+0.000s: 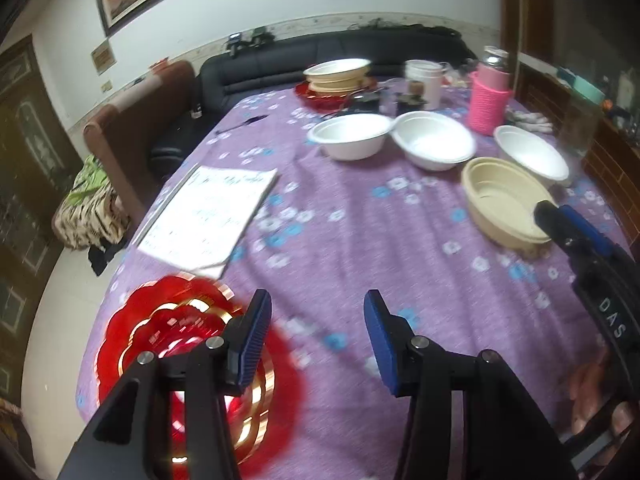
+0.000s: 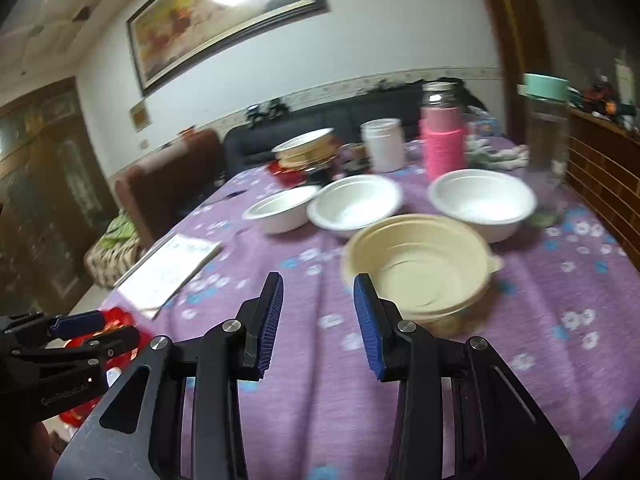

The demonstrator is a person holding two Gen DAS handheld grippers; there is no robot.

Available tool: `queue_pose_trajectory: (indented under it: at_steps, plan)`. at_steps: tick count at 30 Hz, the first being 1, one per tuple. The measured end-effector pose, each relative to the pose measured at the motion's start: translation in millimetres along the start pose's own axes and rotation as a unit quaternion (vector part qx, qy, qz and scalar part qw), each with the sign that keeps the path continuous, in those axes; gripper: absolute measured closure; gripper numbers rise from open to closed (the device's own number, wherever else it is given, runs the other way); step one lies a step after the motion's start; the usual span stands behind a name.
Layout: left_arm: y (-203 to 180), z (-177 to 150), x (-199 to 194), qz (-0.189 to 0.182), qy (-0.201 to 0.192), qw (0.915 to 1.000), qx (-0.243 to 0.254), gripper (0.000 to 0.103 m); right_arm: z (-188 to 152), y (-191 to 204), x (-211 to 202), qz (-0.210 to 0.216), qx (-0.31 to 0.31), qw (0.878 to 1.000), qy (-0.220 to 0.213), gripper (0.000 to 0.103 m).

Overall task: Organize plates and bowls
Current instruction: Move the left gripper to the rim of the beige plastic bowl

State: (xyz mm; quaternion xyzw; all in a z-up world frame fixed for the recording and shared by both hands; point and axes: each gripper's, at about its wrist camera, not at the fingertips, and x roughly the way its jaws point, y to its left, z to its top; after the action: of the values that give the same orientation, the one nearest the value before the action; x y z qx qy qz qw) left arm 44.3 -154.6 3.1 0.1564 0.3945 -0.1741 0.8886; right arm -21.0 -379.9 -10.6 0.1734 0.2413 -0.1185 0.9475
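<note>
both tongs, left [image 1: 316, 338] and right [image 2: 318, 326], gape apart, gripping nothing; beige bowl [image 2: 420, 264] and white bowls [image 2: 482, 204] sit empty.

A broad strip of bare purple tablecloth [image 1: 360, 240] lies open down the table's middle. To its left lie the white paper sheet [image 1: 208, 216] and red plate [image 1: 188, 344]; to its right sits the beige bowl [image 2: 420, 268]. Three white bowls [image 2: 356, 204] bar the far end.

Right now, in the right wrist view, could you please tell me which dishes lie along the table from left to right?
Red scalloped plastic plate → leftmost white paper bowl → middle white paper bowl → beige round bowl → rightmost white paper bowl.
</note>
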Motion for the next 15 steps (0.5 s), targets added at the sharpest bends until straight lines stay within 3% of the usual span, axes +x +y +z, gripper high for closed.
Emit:
queue_pose_trajectory:
  at_steps: [8, 15]
  plan:
    - [-43, 26, 21, -0.016, 0.009, 0.9996, 0.022, 0.054, 21, -57, 2, -0.038, 0.027, 0.999, -0.015, 0.067]
    - [-74, 40, 38, -0.013, 0.016, 0.9989, 0.042, 0.054, 28, -111, 16, -0.048, 0.096, 0.994, -0.009, 0.067]
